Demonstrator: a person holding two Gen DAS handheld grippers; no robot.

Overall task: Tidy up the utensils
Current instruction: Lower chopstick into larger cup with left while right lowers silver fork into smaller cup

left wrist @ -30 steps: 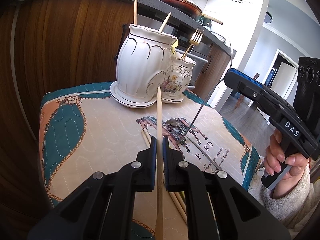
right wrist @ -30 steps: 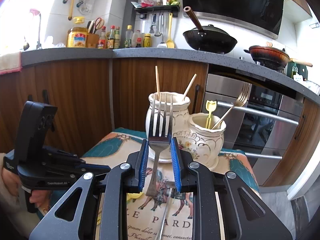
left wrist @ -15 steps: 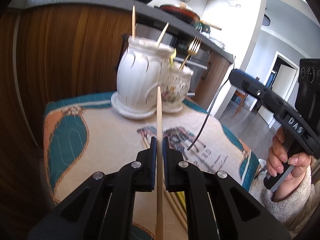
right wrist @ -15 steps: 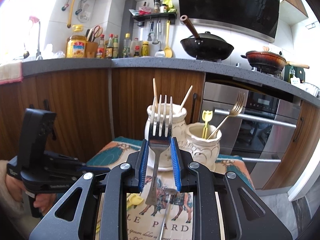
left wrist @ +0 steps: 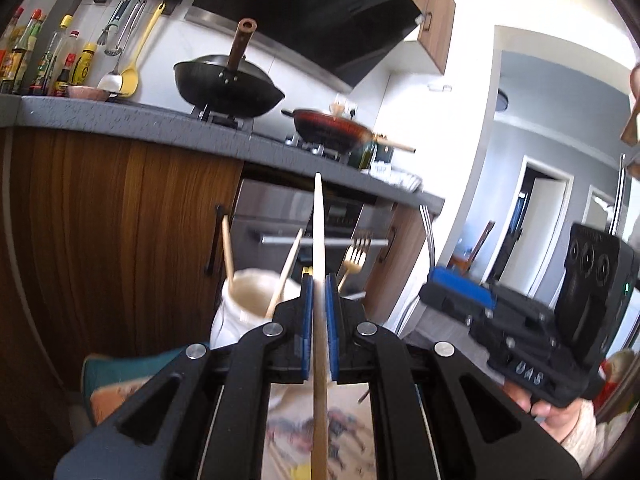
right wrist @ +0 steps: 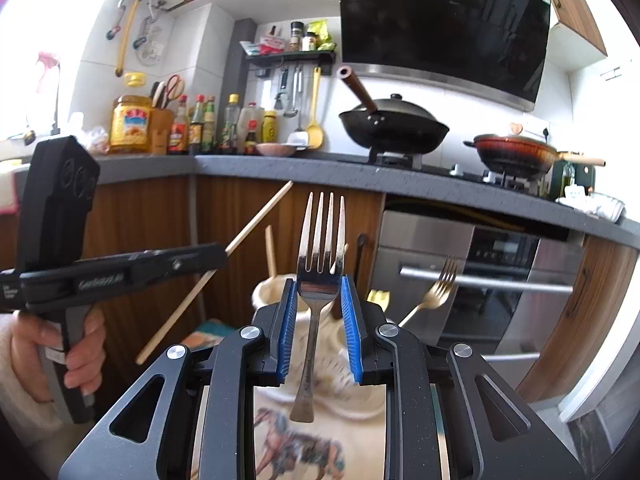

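My left gripper (left wrist: 318, 284) is shut on a wooden chopstick (left wrist: 319, 240) that points up, held above the printed cloth. The white ceramic jar (left wrist: 248, 300) stands just beyond it with two chopsticks (left wrist: 227, 250) in it. My right gripper (right wrist: 319, 288) is shut on a silver fork (right wrist: 322, 240), tines up, handle hanging over the cloth. The smaller jar behind the right gripper holds a gold fork (right wrist: 434, 294). In the right wrist view the left gripper (right wrist: 120, 270) with its chopstick (right wrist: 256, 216) is at the left, level with the jar (right wrist: 272, 288).
The printed cloth (right wrist: 304, 444) covers the small table below both grippers. Wooden cabinets (left wrist: 100, 240) and a steel oven (right wrist: 480, 280) stand behind the jars under a grey counter (right wrist: 280, 168) with a black wok (right wrist: 394, 128), a red pan and bottles.
Both grippers have risen and tilted upward with their utensils. The jars have dropped low in both views. The table is now mostly hidden behind the fingers.
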